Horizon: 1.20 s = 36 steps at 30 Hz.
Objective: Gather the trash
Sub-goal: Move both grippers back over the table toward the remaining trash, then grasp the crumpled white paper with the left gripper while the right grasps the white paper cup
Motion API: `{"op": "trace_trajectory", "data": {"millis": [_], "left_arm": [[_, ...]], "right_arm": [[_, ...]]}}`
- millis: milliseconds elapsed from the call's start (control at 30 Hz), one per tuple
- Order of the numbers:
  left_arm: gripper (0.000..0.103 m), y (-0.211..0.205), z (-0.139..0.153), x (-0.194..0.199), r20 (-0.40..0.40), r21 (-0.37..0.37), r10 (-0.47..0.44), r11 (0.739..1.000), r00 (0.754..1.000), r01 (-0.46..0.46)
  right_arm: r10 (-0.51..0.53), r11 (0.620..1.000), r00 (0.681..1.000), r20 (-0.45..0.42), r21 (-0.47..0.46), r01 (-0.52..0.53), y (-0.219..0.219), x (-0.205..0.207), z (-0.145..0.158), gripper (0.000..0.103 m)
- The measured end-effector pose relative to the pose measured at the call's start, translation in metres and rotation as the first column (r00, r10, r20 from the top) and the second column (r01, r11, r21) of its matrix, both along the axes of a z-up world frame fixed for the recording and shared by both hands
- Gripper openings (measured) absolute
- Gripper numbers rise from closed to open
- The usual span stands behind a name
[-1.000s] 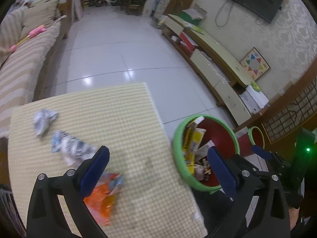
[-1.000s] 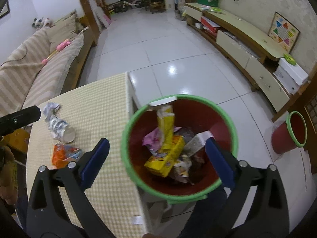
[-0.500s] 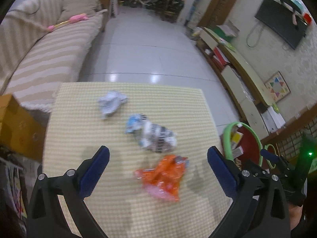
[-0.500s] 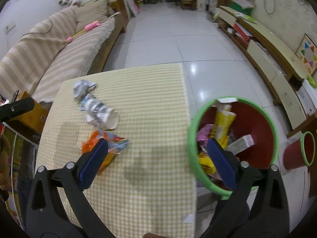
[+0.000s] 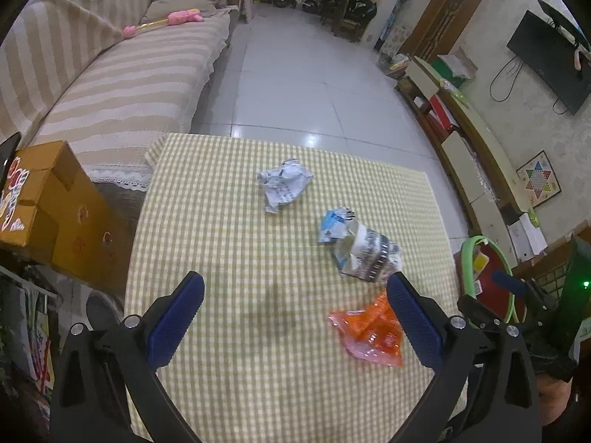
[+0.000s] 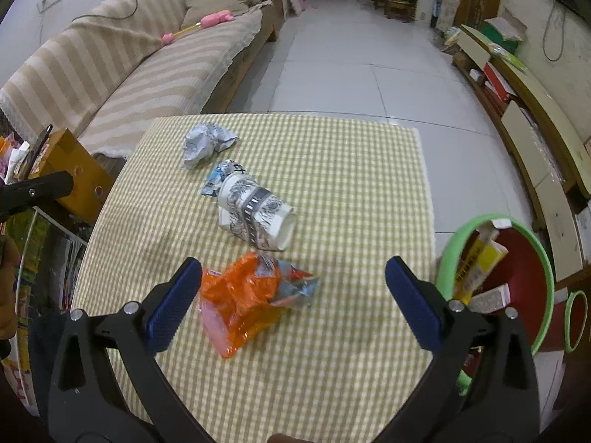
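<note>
Four bits of trash lie on the checked tablecloth (image 6: 332,170), strung out from near to far: an orange wrapper (image 6: 243,295) nearest, a crushed paper cup (image 6: 255,214) on its side just beyond it, a small blue-and-white packet (image 6: 214,181) touching the cup's far end, and a crumpled ball of white paper (image 6: 207,142) farthest off, toward the sofa (image 6: 140,70). None of them is held. The right gripper (image 6: 293,297) hangs over the near part of the table with its blue pads spread wide and nothing between them; the orange wrapper sits below the gap, toward the left pad, so I would guess it is the next piece to go. The left gripper (image 5: 295,317) hovers a little to the left, its jaws likewise wide apart and empty, with the orange wrapper (image 5: 369,328) beside its right pad and the cup (image 5: 369,254) and paper ball (image 5: 284,184) farther out. At the right edge of the table stands a red bin with a green rim (image 6: 458,236), already holding a yellow carton, a greyish packet and some other scraps, so part of the job looks done while the four table pieces remain. A second, smaller red bin (image 6: 576,321) of the same kind stands on the floor beyond it, and an orange cardboard box (image 5: 48,199) sits off the table's left side.
</note>
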<state>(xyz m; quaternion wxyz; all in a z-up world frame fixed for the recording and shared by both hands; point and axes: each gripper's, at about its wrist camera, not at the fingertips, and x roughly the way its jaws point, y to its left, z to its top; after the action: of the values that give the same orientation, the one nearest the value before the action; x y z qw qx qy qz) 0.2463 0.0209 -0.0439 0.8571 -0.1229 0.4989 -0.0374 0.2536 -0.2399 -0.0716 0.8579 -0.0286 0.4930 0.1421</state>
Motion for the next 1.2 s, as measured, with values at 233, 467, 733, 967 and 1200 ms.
{"op": "trace_trajectory", "data": {"millis": [233, 467, 733, 967, 1200], "left_arm": [[0.095, -0.002, -0.026, 0.04, -0.048, 0.036, -0.045, 0.998, 0.998, 0.047], [0.095, -0.01, -0.059, 0.1, -0.099, 0.099, -0.099, 0.989, 0.99, 0.109], [0.095, -0.028, -0.098, 0.153, -0.151, 0.158, -0.156, 0.971, 0.976, 0.179], [0.083, -0.03, -0.125, 0.171, -0.185, 0.173, -0.164, 0.965, 0.969, 0.196], [0.034, -0.025, -0.137, 0.161, -0.196, 0.116, -0.164, 0.975, 0.967, 0.189]], "right_arm": [[0.044, 0.999, 0.998, -0.052, -0.018, -0.045, 0.018, 0.031, -0.024, 0.098], [0.102, 0.993, 0.989, -0.108, -0.048, -0.107, 0.033, 0.062, -0.056, 0.098], [0.176, 0.981, 0.97, -0.166, -0.051, -0.187, 0.049, 0.082, -0.091, 0.091], [0.232, 0.972, 0.952, -0.2, 0.006, -0.236, 0.054, 0.086, -0.106, 0.061], [0.231, 0.972, 0.954, -0.19, 0.007, -0.234, 0.047, 0.077, -0.099, 0.056]]}}
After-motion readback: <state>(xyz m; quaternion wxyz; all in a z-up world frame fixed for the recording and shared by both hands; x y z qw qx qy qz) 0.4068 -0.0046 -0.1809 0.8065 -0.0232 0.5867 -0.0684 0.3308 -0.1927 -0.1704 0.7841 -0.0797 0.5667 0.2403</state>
